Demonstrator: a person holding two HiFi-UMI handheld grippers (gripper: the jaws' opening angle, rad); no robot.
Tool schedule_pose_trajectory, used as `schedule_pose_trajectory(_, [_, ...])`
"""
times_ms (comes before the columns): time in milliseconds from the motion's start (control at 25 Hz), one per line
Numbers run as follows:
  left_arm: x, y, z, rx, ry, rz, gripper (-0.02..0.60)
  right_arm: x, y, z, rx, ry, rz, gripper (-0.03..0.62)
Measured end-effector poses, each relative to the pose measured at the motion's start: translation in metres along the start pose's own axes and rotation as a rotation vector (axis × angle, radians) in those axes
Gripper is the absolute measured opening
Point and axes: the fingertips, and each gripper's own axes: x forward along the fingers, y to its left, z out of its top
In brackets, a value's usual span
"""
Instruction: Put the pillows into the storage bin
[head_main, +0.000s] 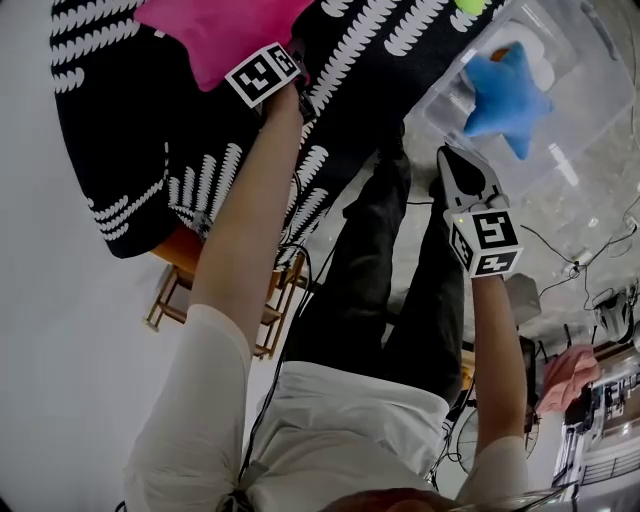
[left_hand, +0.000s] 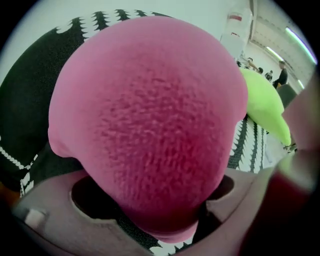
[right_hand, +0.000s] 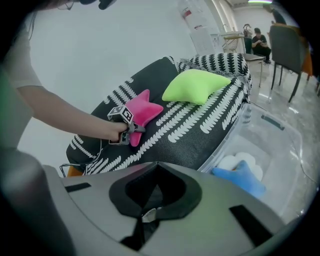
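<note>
A pink star pillow (head_main: 215, 30) lies on the black-and-white patterned cushion (head_main: 130, 130). My left gripper (head_main: 285, 62) is down on it, pointing steeply downward. In the left gripper view one arm of the pink pillow (left_hand: 150, 135) sits between the wide-open jaws of the left gripper (left_hand: 160, 200). A green pillow (right_hand: 195, 86) rests further along the cushion. The clear storage bin (head_main: 590, 110) holds a blue star pillow (head_main: 505, 95) and a white one (right_hand: 235, 161). My right gripper (head_main: 465, 185) hovers beside the bin, shut and holding nothing.
A wooden stool (head_main: 180, 290) stands under the cushion's edge. Cables (head_main: 580, 260) trail over the floor near the bin. A pink cloth (head_main: 570, 375) lies at the right. Seated people (right_hand: 260, 40) and a dark chair (right_hand: 292, 45) are far back.
</note>
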Motion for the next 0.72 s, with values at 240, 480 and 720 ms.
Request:
schedule_pose_trajectory(240, [-0.016,0.004,0.01,0.016,-0.049,-0.004,0.3,-0.009,-0.003,-0.001,-0.007,-0.008,-0.013,0.002])
schedule_pose_trajectory(480, [-0.034,0.008,0.009,0.045,-0.062,-0.07,0.232,-0.015,0.002,-0.01,-0.031,-0.012,0.003,0.002])
schedule_pose_trajectory(720, [-0.069,0.0,0.001,0.113,-0.092,-0.124,0.23,-0.037,0.005,-0.007,-0.064,-0.034,0.013,0.002])
